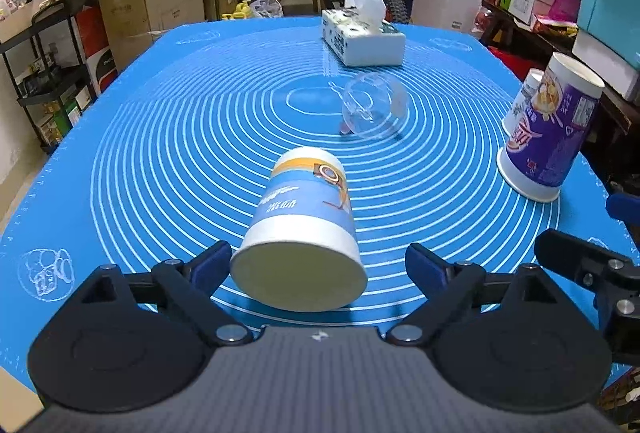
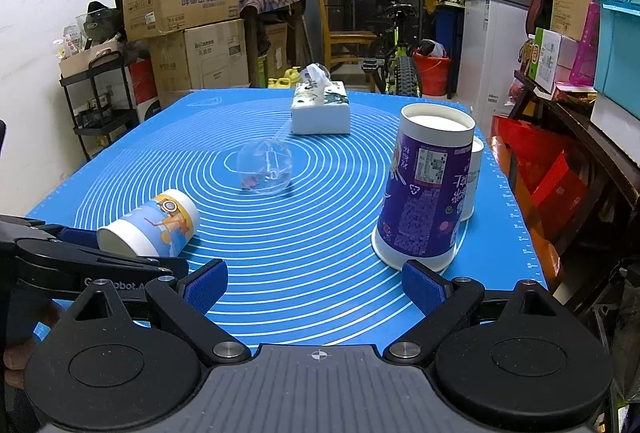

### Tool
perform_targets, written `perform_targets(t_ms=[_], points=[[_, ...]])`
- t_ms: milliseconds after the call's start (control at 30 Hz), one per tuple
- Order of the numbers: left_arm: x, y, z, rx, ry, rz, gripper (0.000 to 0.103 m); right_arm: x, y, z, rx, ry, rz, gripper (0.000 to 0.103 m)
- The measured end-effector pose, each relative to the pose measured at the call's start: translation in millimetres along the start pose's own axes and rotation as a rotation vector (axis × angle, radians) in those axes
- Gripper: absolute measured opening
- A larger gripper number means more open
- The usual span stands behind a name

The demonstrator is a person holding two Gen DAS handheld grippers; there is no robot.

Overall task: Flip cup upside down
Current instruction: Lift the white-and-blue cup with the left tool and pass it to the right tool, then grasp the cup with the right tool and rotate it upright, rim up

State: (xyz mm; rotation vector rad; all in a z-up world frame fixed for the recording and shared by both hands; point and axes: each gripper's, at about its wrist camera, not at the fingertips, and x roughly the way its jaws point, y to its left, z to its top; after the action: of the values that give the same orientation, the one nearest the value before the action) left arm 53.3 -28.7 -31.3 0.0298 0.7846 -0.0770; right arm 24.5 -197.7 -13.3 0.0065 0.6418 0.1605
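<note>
on the blue ringed mat (image 1: 160, 153) a paper cup (image 1: 304, 229), blue with orange band, lies sideways, seemingly unsquashed, between the spread left gripper (image 1: 318, 265); right gripper (image 2: 316, 287) also spread, empty.

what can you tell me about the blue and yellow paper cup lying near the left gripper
The blue and yellow paper cup looks like coated paper: a white rolled rim, a white band, a blue body with printed characters, a yellow band near its base. It lies on its side on the blue mat, mouth toward the left gripper, whose jaws stand open on either side of the rim. The left pad sits right beside the rim; actual contact can't be confirmed.
</note>
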Motion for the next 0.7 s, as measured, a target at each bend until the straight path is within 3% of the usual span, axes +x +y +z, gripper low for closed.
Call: perform_targets(t_ms=[300,433,533,700], points=[[-43.0,15.9,20.5,-0.020,-0.107,0.004,0.097,-1.3,4.1,28.5,0.035,0.020,0.086,0.095],[-51.9,31.9,30.8,-0.047,-0.160,0.085,0.097,9.8,23.2,50.2,0.019,0.056,0.171,0.095],[-44.1,52.7,34.7,-0.108,-0.158,0.163,0.100,24.9,40.1,63.0,0.020,0.099,0.217,0.095],[-29.3,87.8,32.8,-0.213,-0.138,0.264,0.100,69.1,65.0,73.8,0.093,0.245,0.306,0.095]])
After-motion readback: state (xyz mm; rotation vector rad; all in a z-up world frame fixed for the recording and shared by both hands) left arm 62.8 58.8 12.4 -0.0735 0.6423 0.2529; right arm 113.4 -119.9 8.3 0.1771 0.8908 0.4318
